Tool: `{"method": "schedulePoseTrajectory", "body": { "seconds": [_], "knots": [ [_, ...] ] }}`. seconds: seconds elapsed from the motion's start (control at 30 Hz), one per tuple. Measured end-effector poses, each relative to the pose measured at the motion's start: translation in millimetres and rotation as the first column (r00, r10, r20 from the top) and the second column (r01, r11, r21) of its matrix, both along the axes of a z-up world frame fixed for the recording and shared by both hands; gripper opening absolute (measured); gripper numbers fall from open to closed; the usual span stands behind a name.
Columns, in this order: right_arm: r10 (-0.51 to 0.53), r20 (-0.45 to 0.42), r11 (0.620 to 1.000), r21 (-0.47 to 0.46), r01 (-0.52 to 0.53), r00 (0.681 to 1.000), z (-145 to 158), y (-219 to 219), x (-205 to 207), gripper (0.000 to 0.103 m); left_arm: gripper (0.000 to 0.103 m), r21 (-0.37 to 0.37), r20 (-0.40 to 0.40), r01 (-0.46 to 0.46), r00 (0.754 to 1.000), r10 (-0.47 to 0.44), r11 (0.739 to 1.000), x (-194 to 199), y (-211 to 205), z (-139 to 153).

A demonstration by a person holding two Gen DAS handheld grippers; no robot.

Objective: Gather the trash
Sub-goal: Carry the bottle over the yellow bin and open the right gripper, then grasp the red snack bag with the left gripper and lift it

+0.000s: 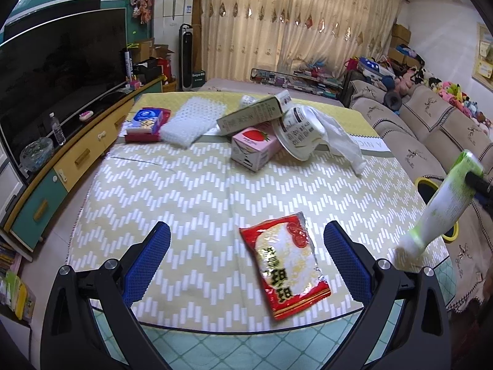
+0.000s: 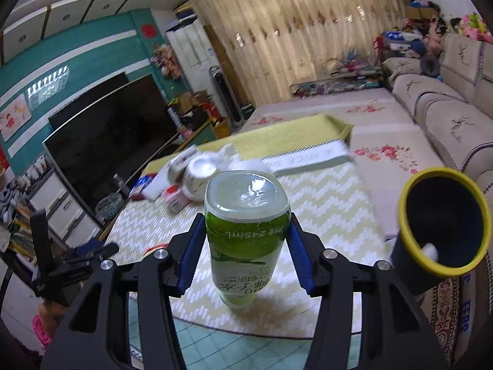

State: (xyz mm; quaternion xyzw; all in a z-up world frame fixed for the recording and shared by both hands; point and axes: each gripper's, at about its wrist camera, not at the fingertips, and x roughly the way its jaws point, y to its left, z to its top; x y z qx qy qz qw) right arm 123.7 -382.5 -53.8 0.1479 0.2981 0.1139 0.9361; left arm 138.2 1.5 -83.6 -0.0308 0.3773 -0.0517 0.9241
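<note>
Over the chevron mat [image 1: 185, 191], near its front edge: left gripper [image 1: 246, 256] spread wide, blue pads [image 1: 148, 262] well apart, holding nothing. Between those pads, nearer the right one, flat on the mat: red snack wrapper [image 1: 285, 266], torn end pointing away from the gripper.

Past the mat's right edge: right gripper [image 2: 246, 246] clamped on a green-and-white bottle [image 2: 246, 231], pads pressing both sides of the label, bottle tipped with its base toward the camera and neck pointing down at the mat. Same bottle [image 1: 443, 203] seen blurred from the left camera, just in front of a yellow-rimmed black bin [image 2: 443, 222]. Inside the bin, low against the wall: something small and white, possibly crumpled paper, too unclear to name.

Toward the mat's far end, clustered together: pink strawberry carton [image 1: 254, 148], long greenish box [image 1: 255, 112] lying across it, overturned white paper bowl [image 1: 300, 137] just beside, white plastic bag [image 1: 336, 135] trailing from the bowl. Left of that cluster: white bubble-wrap sheet [image 1: 192, 120] and a red-and-blue packet [image 1: 146, 123], touching.
</note>
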Motion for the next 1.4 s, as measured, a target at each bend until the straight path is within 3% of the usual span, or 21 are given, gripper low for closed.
{"method": "schedulePoseTrajectory", "body": {
  "seconds": [0.2, 0.4, 0.57, 0.73, 0.87, 1.13, 1.4],
  "knots": [
    [-0.175, 0.068, 0.984, -0.032, 0.177, 0.982, 20.4, -52.6, -4.6, 0.05, 0.098, 0.013, -0.016, 0.017, 1.0, -0.017, 1.0, 8.7, -14.6, -3.6],
    [-0.417, 0.108, 0.899, -0.094, 0.427, 0.903, 22.8, -124.6, -2.8, 0.05, 0.098, 0.031, -0.033, 0.015, 0.999, -0.014, 0.999, 19.4, -24.3, -7.8],
    [-0.542, 0.032, 0.828, -0.155, 0.539, 0.84, -16.4, -170.8, 22.8, 0.05, 0.098, 0.047, -0.05, 0.019, 0.999, -0.017, 0.999, 28.0, -35.1, -10.9],
    [-0.588, -0.08, 0.802, -0.189, 0.567, 0.805, -66.3, -199.2, 50.7, 0.051, 0.098, 0.053, -0.065, 0.034, 0.997, -0.03, 0.998, 34.2, -46.1, -13.0],
    [-0.586, -0.106, 0.805, -0.193, 0.562, 0.803, -84.3, -205.3, 56.6, 0.052, 0.098, 0.06, -0.073, 0.04, 0.997, -0.036, 0.997, 36.5, -51.9, -14.2],
    [-0.551, -0.082, 0.826, -0.194, 0.529, 0.831, -72.7, -186.3, 52.0, 0.058, 0.098, 0.072, -0.093, 0.039, 0.995, -0.032, 0.997, 32.9, -53.5, -18.3],
    [-0.505, -0.1, 0.856, -0.181, 0.483, 0.857, -77.3, -169.3, 48.1, 0.06, 0.098, 0.107, -0.202, 0.056, 0.979, -0.034, 0.993, 27.1, -57.8, -46.2]
  ]
}}
